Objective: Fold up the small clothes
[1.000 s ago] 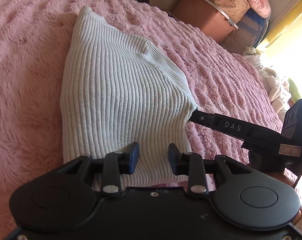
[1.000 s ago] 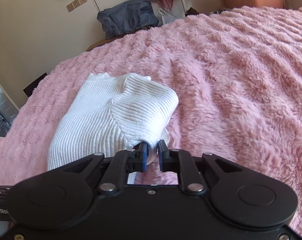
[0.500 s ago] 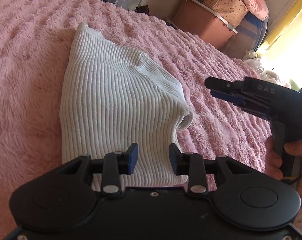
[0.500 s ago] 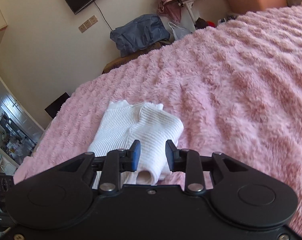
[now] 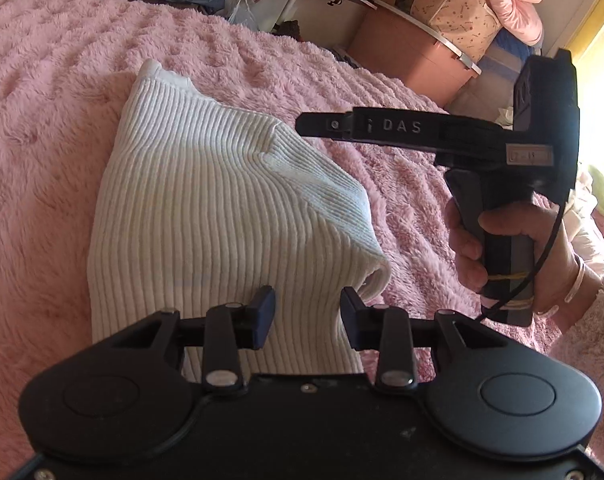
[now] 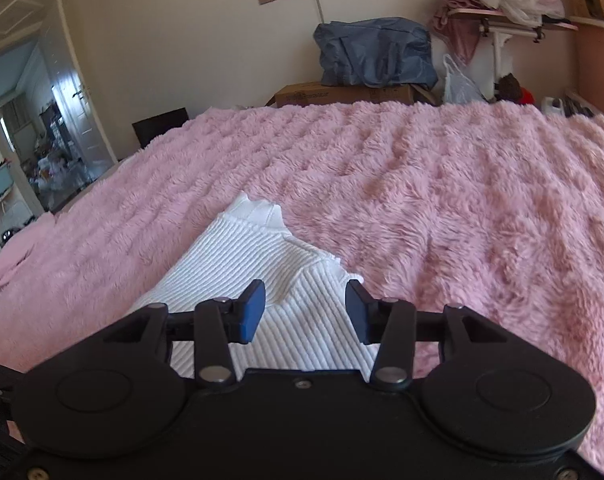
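One white ribbed knit sweater [image 5: 222, 216] lies folded on the pink plush blanket [image 5: 42, 128], filling the centre of the left wrist view. It looks soft, light and limp, likely to sag and unfold if lifted by one corner; a doubled edge, such as the rolled fold at about 4 o'clock, seems the safest hold. Two grippers: the left gripper [image 5: 307, 318] has its jaws apart above the near hem, nothing pinched; the right gripper [image 6: 305, 312], at 2 o'clock from the sweater, has just been opening, with nothing between its jaws.
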### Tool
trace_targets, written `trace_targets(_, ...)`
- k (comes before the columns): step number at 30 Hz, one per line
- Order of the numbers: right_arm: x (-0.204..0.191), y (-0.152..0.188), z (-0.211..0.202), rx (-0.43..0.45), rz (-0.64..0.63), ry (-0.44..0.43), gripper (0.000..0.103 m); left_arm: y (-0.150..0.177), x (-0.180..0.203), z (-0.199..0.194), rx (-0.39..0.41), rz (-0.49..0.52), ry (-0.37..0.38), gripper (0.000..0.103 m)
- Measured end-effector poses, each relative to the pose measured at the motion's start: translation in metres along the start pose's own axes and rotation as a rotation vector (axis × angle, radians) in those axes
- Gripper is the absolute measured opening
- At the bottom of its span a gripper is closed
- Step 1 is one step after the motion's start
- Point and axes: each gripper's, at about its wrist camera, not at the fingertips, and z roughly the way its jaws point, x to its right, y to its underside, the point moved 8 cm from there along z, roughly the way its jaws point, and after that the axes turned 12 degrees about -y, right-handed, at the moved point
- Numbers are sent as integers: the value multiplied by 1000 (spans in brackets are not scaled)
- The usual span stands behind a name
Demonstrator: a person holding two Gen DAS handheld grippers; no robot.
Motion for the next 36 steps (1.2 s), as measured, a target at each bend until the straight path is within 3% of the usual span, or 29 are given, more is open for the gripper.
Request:
trace_targets(4,12,-9,28,-45,-25,-1,49,6,-1,8,-7,-6,10,39)
trace_targets(8,30,-7,51,-85,42,-13,49,7,-3,10,-12,-13,25,41)
trace_targets(9,33,-5,56,-102,56,-29,47,7,-3,10,-13,-14,29,41)
trace_targets(10,33,-2,58,-111,57,-45,30,6,-4,11,-14,-16,33,41)
trace_targets(11,32,-1,59,-112,48,-45,22,6,-4,11,-14,-20,36,41)
trace_targets(18,21,-29,50,-48,-51,26,12,-4,-2,1,31,-44,26,41)
trace_targets(24,31,-22,77,-131,-100,109,12,-14,1,12,27,-24,7,42)
trace_targets(29,34,-9,80,-114,-70,97,16,-14,-2,12,19,-34,23,43)
trace_targets(31,32,-14,67,-77,-47,87,19,-15,-5,8,19,-50,36,42)
trace_targets(36,9,-26,-11,114,-4,69,43,-7,-12,-21,45,-64,27,43)
